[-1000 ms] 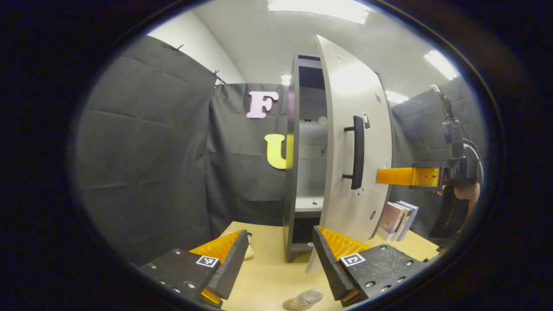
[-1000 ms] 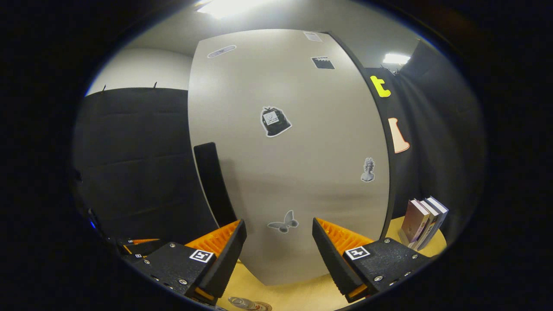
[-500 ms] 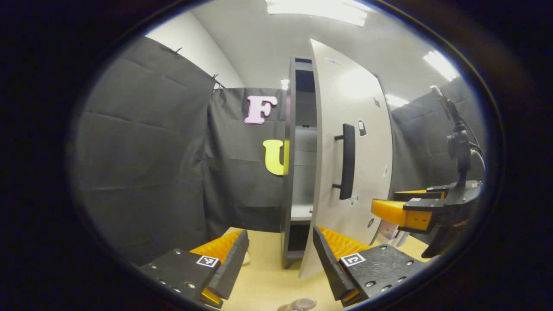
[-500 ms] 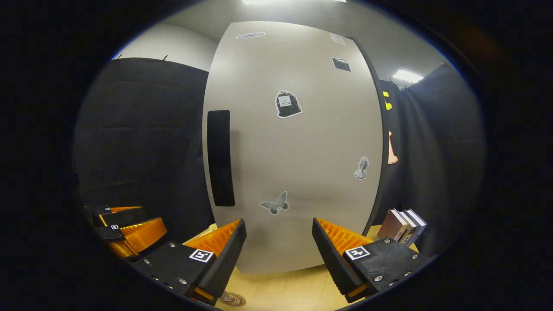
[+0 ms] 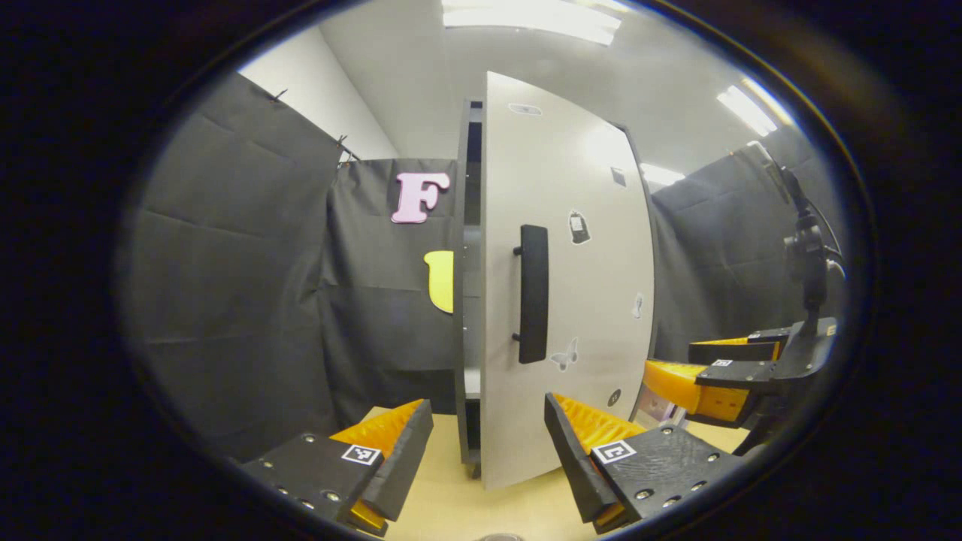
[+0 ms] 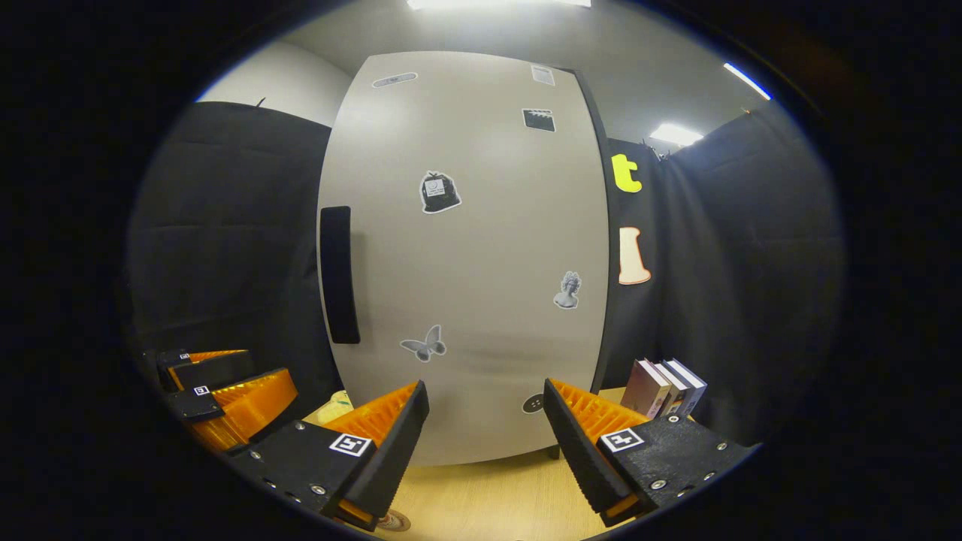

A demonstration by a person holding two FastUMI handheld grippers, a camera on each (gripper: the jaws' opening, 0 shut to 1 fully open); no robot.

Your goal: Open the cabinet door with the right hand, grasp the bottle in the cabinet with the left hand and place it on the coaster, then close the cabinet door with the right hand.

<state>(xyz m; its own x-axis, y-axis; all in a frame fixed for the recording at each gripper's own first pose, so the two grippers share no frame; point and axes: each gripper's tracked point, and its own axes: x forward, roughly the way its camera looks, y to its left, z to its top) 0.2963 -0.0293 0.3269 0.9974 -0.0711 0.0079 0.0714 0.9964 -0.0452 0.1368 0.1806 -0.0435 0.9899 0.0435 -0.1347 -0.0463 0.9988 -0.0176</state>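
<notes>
Cabinet door (image 6: pixel 466 255) nearly closed, straight ahead of right gripper (image 6: pixel 486 428) and left gripper (image 5: pixel 488 443), both wide open, empty.

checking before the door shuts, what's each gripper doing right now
Left gripper: open, holding nothing, in front of the cabinet door.
Right gripper: open, holding nothing, facing the door's front.

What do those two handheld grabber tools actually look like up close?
Each is a two-finger claw. On the left gripper and the right gripper, both fingers are wedge-shaped with ribbed inner faces, bolted to dark plates with visible screws. Each plate carries a small square black-and-white marker. In the left gripper view, the right gripper also has a dark upright post with thin cables running off it.
</notes>
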